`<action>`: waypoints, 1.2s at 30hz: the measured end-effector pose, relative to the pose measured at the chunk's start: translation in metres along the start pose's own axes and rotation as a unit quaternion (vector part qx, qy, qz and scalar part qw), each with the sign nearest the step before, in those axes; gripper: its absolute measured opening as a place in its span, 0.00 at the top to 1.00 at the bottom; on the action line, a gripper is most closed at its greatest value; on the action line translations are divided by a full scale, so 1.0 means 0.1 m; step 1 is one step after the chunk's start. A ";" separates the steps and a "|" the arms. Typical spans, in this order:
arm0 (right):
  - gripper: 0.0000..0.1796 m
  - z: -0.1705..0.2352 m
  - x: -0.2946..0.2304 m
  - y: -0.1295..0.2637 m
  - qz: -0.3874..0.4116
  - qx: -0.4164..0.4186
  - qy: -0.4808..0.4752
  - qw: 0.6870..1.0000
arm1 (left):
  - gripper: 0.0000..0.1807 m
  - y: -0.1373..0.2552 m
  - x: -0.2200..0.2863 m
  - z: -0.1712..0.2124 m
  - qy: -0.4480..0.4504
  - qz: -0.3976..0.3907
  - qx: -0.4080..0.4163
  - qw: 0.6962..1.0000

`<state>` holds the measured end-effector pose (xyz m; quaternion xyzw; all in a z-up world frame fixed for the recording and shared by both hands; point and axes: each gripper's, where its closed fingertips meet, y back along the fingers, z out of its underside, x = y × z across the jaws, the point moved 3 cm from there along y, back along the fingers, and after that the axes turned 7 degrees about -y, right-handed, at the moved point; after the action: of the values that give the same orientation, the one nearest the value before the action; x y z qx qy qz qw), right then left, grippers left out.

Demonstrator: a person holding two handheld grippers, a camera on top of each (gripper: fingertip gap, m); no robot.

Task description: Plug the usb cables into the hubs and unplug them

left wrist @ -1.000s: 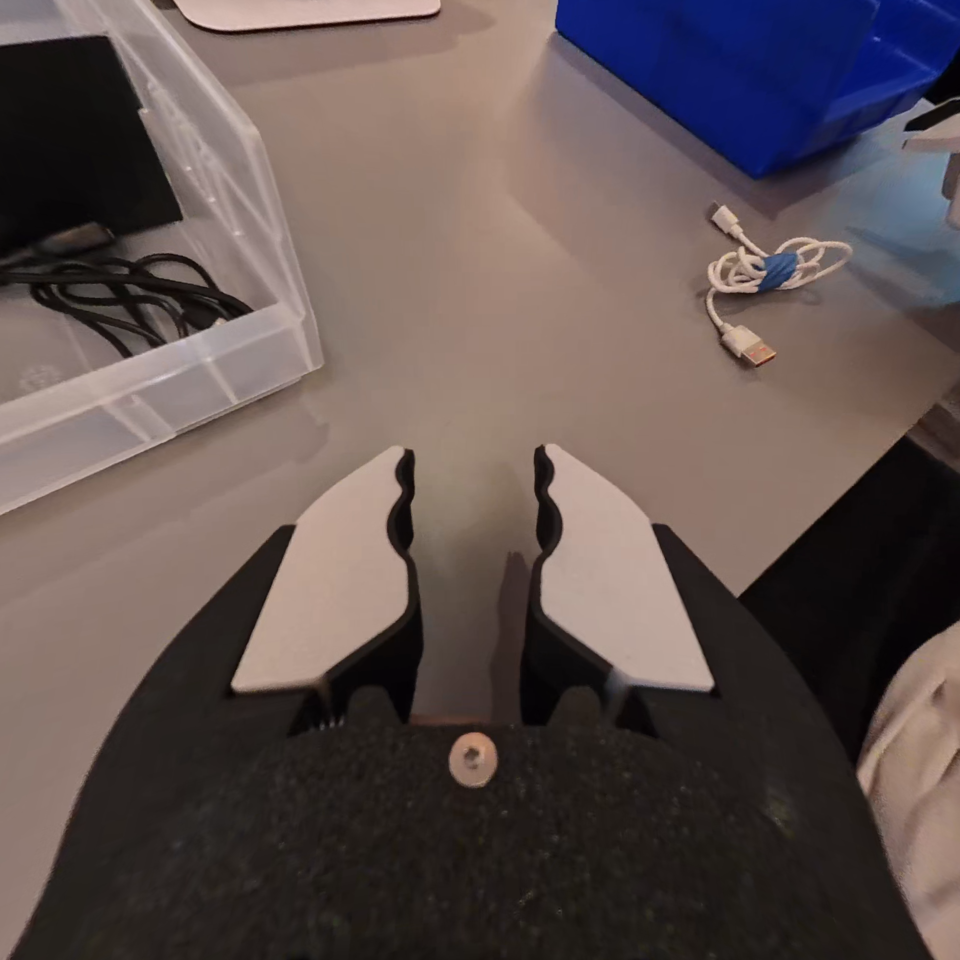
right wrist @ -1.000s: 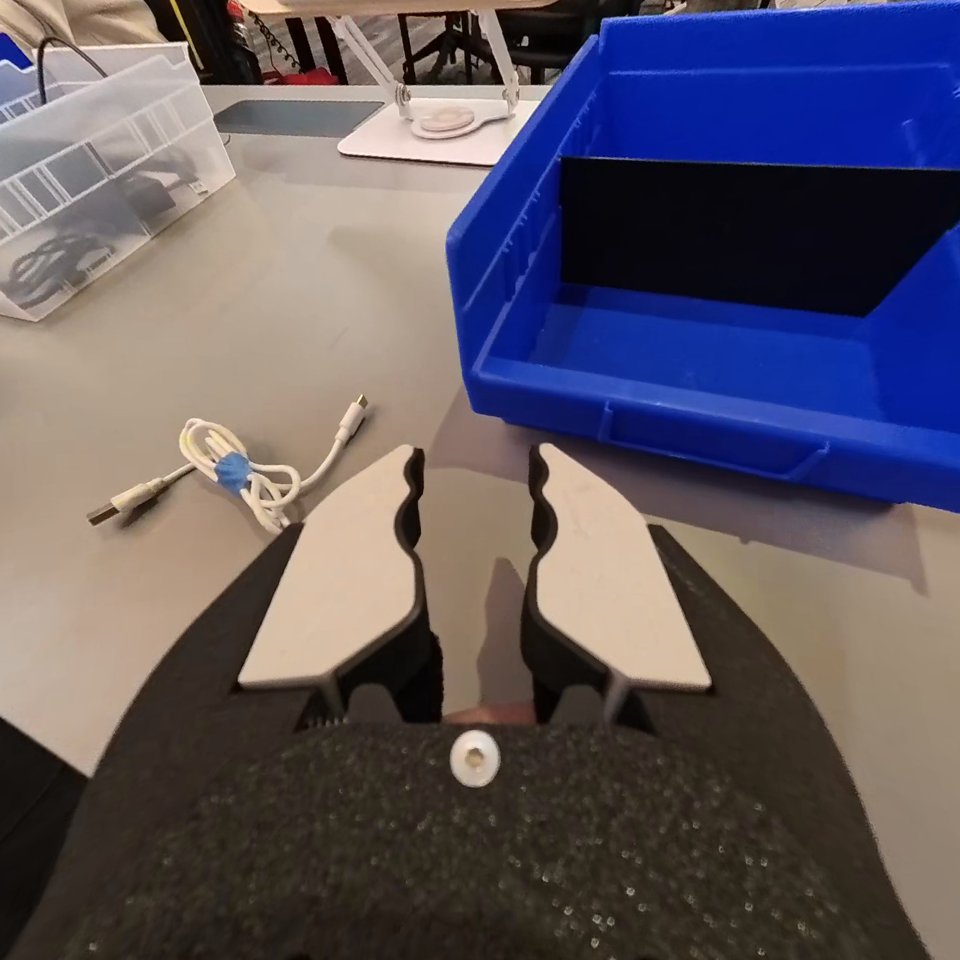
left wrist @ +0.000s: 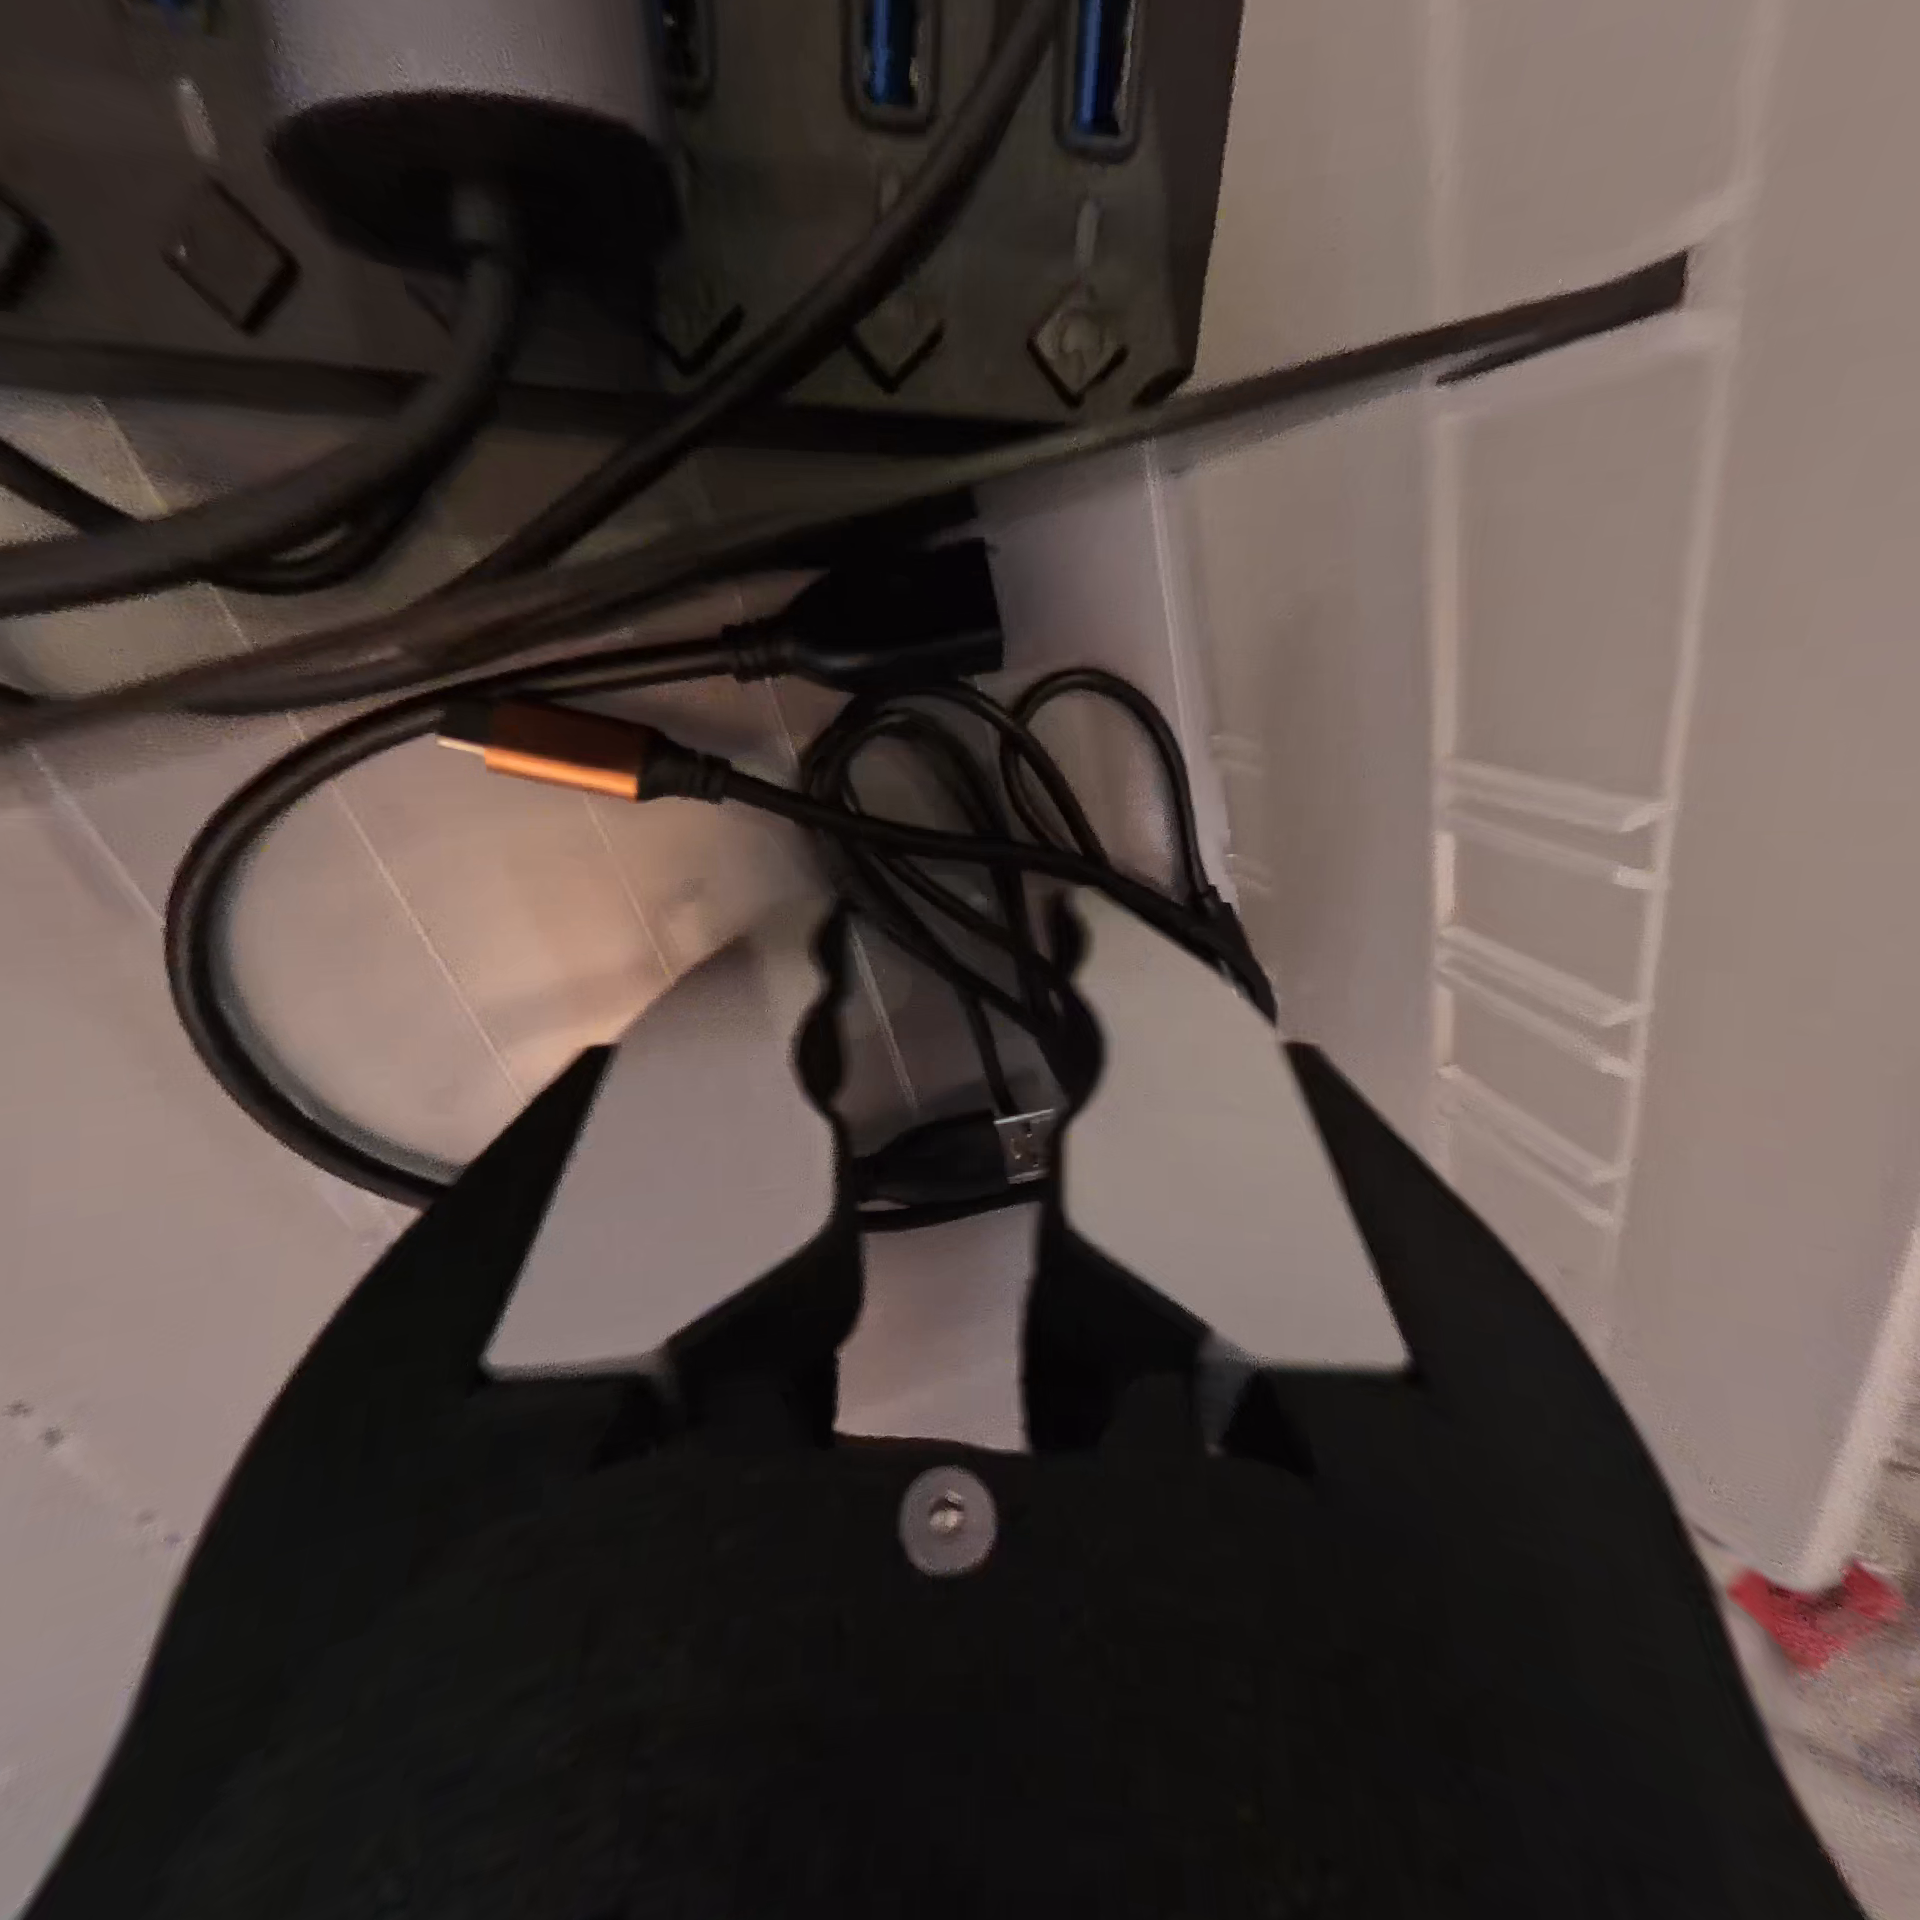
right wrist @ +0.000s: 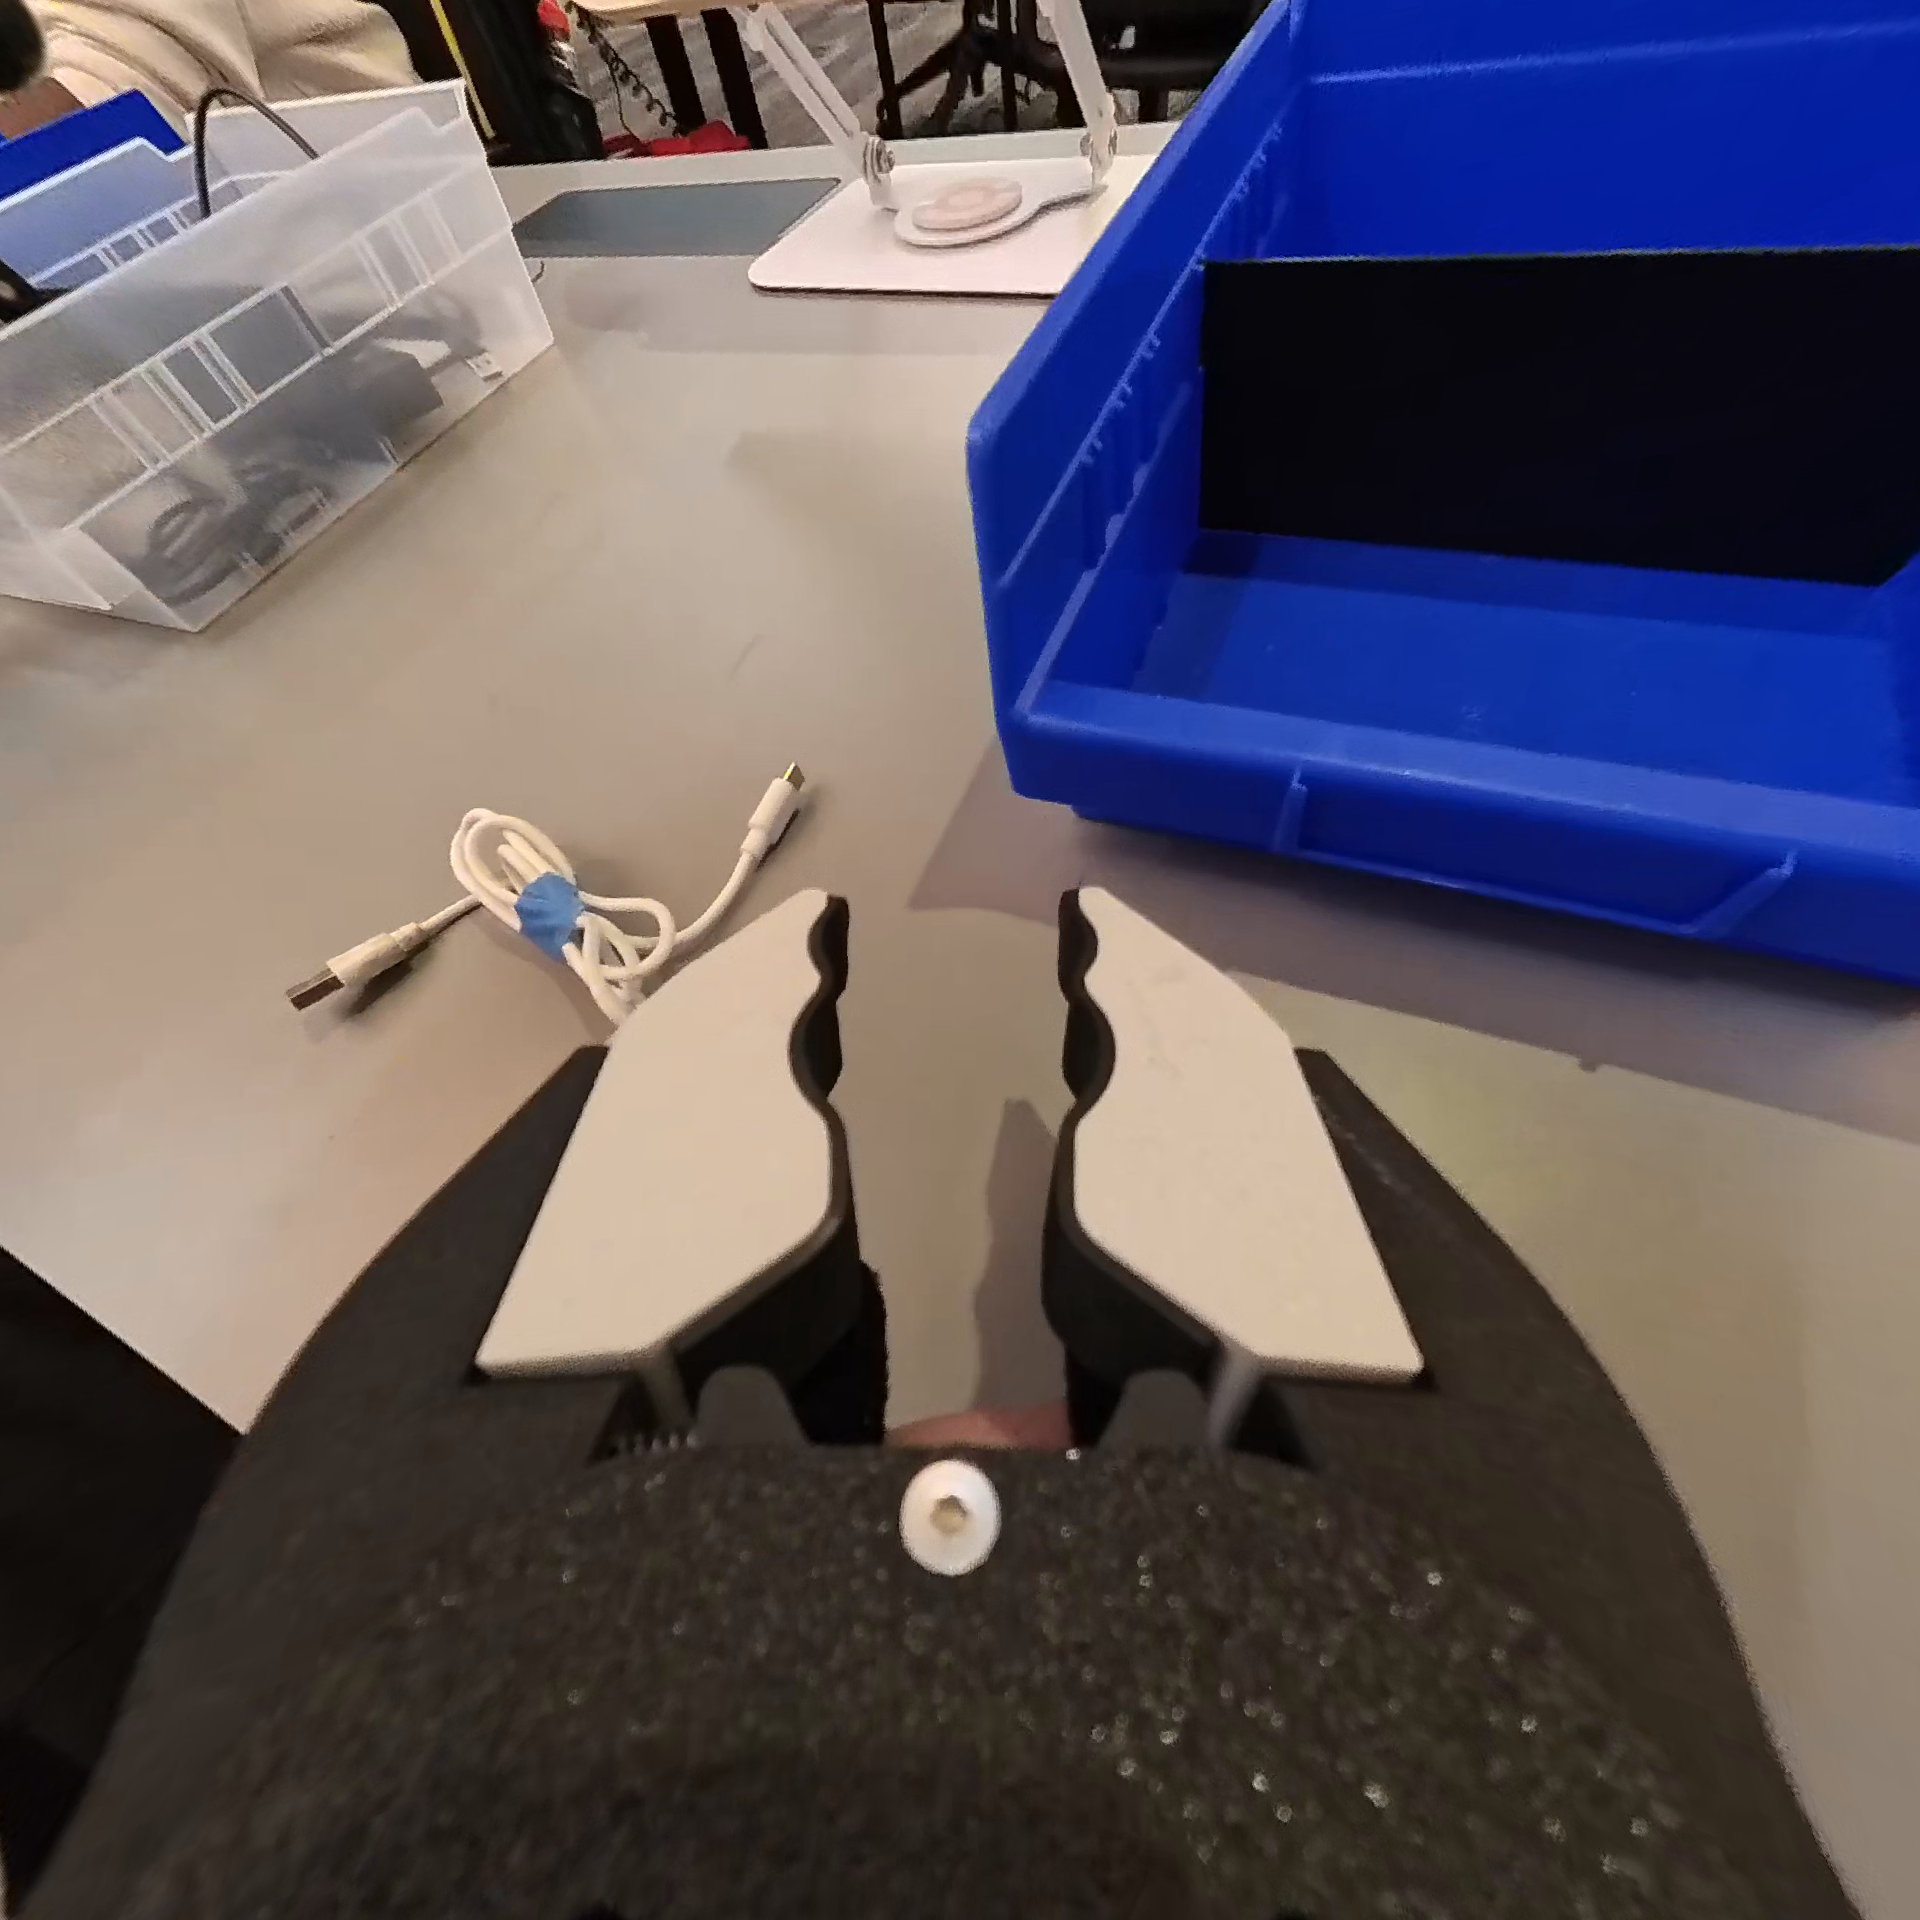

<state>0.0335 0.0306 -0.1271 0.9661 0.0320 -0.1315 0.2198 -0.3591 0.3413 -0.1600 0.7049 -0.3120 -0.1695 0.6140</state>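
Surface: grey table [right wrist: 644, 582], a workroom with chair and table legs behind; the left wrist view was blurred and sat inside the clear bin.
Blue bin [right wrist: 1455, 748]: one, ahead and right of the right jaws, black divider inside, otherwise bare.
Clear bin [right wrist: 312, 343]: one, far ahead-left of the right jaws; its white ribbed wall [left wrist: 1558, 935] stood just right of the left jaws.
Hub [left wrist: 935, 208]: one dark hub seen, well ahead of the left jaws; three blue ports counted, more likely hidden.
Black cables [left wrist: 987, 831]: a tangle, count uncertain; loops lay between and just ahead of the left fingertips. One copper-shelled plug [left wrist: 566, 753] ahead-left, one silver plug [left wrist: 1023, 1143] between the jaws.
White cable [right wrist: 582, 914]: one, bundled with a blue tie, two plugs, just left of the right jaws, untouched.
Left gripper [left wrist: 951, 997]: spread apart, gripping nothing.
Right gripper [right wrist: 951, 935]: spread apart, empty, over bare table.
Step, judged: picking a plug from the bin.
Advice: close on the rigid plug shell, not the cord; lift slowly so loops don't drag the hub.
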 end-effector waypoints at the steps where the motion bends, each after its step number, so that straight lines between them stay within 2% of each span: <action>1: 0.78 0.00 0.00 0.00 -0.001 -0.002 -0.002 1.000 | 0.85 -0.01 0.01 0.00 -0.018 -0.006 -0.002 1.000; 4: 0.78 0.02 0.00 -0.01 -0.004 -0.006 -0.006 1.000 | 0.87 -0.03 0.05 0.00 -0.051 -0.018 0.018 0.998; 9: 0.79 0.03 0.01 -0.01 -0.006 -0.010 -0.014 1.000 | 0.94 0.09 0.05 0.03 -0.054 -0.015 0.063 0.996; 13: 0.79 0.02 0.02 0.00 -0.004 -0.008 -0.015 1.000 | 0.96 0.50 -0.01 -0.02 -0.088 -0.057 0.135 0.985; 17: 0.79 0.03 0.00 -0.02 -0.010 -0.010 -0.022 1.000 | 0.97 1.03 -0.06 -0.10 -0.148 -0.159 0.213 0.953; 22: 0.79 0.03 -0.02 -0.02 -0.012 -0.010 -0.020 1.000 | 0.97 1.29 -0.01 -0.07 -0.185 -0.213 0.234 0.930; 25: 0.79 0.03 -0.02 -0.01 -0.012 -0.011 -0.020 1.000 | 0.97 1.31 -0.10 0.00 -0.186 -0.257 0.209 0.925; 29: 0.79 0.03 -0.02 0.00 -0.013 -0.010 -0.022 1.000 | 0.97 0.92 -0.23 0.22 -0.282 -0.273 0.059 0.918; 32: 0.79 0.03 -0.02 0.00 -0.017 -0.011 -0.027 0.999 | 0.97 0.82 -0.23 0.29 -0.326 -0.214 0.008 0.921; 36: 0.79 0.04 -0.03 0.00 -0.021 -0.014 -0.030 0.999 | 0.97 1.00 -0.18 0.27 -0.372 -0.151 -0.007 0.916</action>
<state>0.0300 0.0291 -0.1299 0.9577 0.0473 -0.1643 0.2316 -0.4123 0.3275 -0.0704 0.6251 -0.4068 -0.5122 0.4259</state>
